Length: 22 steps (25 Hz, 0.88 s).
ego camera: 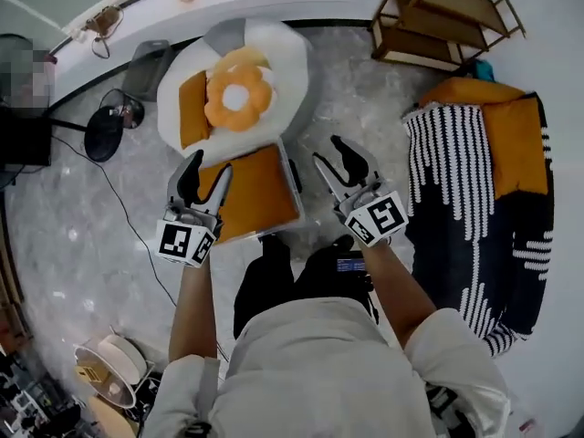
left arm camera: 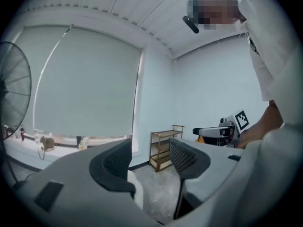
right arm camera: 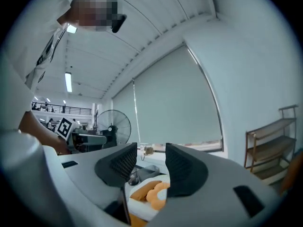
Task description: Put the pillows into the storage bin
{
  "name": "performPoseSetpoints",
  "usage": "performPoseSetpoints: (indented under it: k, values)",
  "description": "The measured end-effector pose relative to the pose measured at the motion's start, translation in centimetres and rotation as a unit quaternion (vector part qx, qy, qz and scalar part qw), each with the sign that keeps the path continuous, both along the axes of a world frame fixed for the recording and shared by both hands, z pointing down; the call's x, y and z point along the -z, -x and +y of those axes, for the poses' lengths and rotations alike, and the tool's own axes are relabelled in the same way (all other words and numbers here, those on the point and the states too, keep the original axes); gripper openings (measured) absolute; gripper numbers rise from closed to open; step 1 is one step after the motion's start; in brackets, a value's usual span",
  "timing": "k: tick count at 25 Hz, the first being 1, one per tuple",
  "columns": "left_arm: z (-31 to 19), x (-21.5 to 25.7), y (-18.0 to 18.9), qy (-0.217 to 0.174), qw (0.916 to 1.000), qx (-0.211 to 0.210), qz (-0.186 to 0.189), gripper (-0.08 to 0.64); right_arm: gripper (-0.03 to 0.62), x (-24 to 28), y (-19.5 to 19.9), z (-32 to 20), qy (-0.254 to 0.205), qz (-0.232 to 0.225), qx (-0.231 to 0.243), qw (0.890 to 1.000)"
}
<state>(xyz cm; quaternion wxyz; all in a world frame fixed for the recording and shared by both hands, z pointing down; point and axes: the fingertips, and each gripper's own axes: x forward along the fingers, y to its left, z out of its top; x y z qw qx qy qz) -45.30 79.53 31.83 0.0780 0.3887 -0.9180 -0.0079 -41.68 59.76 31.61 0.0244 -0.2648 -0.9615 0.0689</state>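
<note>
Your left hand-held gripper and right hand-held gripper stood wide and empty over the bin. Flower pillow lay at 12 o'clock on the white seat. You likely needed to drop low, pinch opposite edges, lift level.

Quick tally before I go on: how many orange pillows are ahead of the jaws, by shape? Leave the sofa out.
Flower-shaped pillow: 1
Rectangular pillows: 2, the small one left of the flower, the large one nearer you
Total: 3
</note>
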Motion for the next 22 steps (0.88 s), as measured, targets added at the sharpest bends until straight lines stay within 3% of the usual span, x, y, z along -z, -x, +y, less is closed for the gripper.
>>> performPoseSetpoints:
  k: [5,11,16,22]
  values:
    - [-11.2,8.9,-1.3,-0.041,0.9948,-0.06,-0.072,0.249,0.235,8.4,-4.5,-10.8,-0.022,-0.06,-0.087,0.994]
    - [-25.1,14.2,-4.0,-0.081,0.9836,-0.126,-0.101,0.249,0.235,13.5,-13.1,-25.5,-0.024,-0.097,-0.193,0.976]
    - [-36.9,15.5,-7.9,-0.101,0.9678,-0.205,-0.105,0.249,0.235,13.6,-22.5,-37.0,-0.031,-0.092,-0.3,0.949]
    - [-47.9,14.5,-12.5,-0.103,0.9487,-0.289,-0.079,0.249,0.235,13.2,-32.4,-46.5,-0.028,-0.086,-0.405,0.91]
